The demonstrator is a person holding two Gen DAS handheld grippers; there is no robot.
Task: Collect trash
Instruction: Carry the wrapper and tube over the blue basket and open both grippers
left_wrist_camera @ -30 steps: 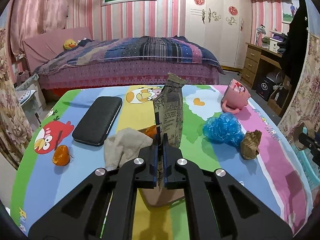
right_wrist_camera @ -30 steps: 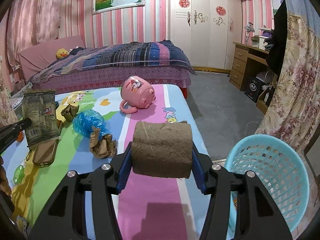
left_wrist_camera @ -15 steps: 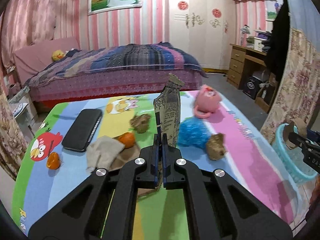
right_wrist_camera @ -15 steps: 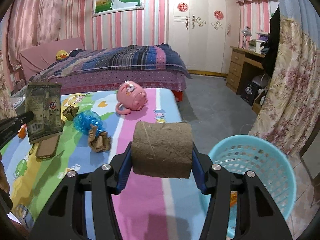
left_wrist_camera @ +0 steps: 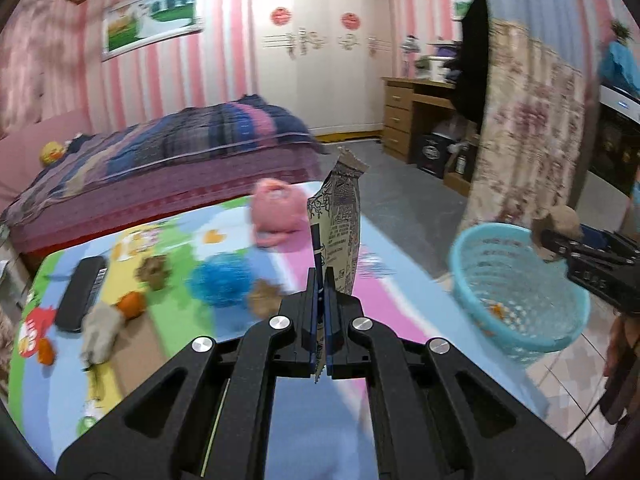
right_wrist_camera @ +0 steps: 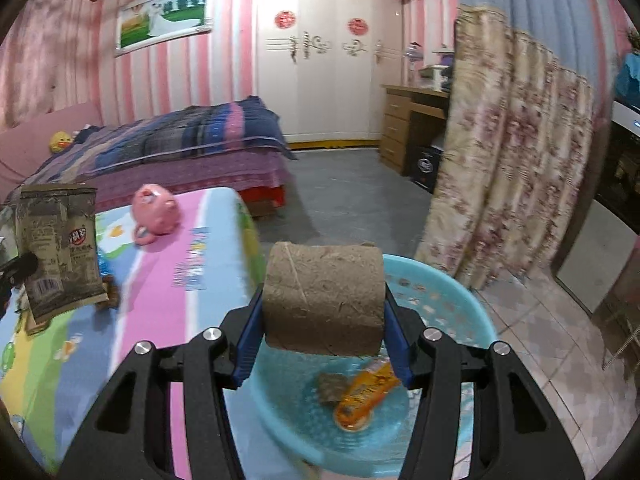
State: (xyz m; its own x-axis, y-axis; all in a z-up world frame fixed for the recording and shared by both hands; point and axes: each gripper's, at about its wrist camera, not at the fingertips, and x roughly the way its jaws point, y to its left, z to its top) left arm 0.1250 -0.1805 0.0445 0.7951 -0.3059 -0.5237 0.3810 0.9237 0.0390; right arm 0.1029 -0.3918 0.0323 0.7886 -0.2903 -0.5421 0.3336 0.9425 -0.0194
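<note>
The right gripper (right_wrist_camera: pixel 324 312) clamps a brown cardboard roll (right_wrist_camera: pixel 323 300) above a light-blue plastic basket (right_wrist_camera: pixel 452 300); the left gripper (left_wrist_camera: pixel 320 308) pinches a printed, seemingly empty snack bag (left_wrist_camera: pixel 340 224).

2 wrist fisheyes, shared basket (left_wrist_camera: pixel 516 300) view

Both views are evenly lit by soft indoor light, with no harsh glare and only faint shadows. Motion blur smears the room and the patterned counter (left_wrist_camera: pixel 280 272), most in the left wrist view, while the black fingers (left_wrist_camera: pixel 304 320) low in the frame stay sharp. Fisheye distortion bends walls and the curtain (right_wrist_camera: pixel 512 152) toward dark, vignetted corners.
</note>
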